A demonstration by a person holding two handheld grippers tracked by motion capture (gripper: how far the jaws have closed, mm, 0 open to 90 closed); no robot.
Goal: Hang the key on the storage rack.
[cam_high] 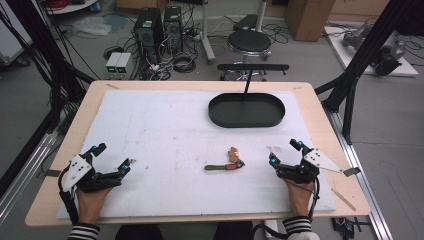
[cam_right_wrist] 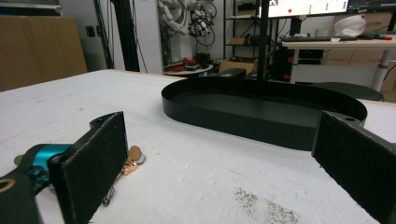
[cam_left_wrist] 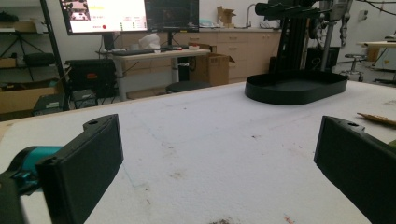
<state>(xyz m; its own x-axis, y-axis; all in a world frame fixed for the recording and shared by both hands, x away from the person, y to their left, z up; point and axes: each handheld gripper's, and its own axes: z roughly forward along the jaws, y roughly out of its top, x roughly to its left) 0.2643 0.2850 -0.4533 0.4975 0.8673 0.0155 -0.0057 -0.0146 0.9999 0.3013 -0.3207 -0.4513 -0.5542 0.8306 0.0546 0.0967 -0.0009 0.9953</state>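
Black tray [cam_high: 246, 110] sits well beyond the keychain [cam_high: 226, 165]

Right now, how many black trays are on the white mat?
1. The black oval tray sits at the far side of the white mat, right of centre, beyond the small keychain-like item.

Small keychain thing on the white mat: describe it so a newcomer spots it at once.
Start at the black oval tray at the far side of the white foam mat. Come toward the person: the small keychain lies near the right gripper, an olive-green strap with a red link and copper-brown tags, the mat's one loose item.
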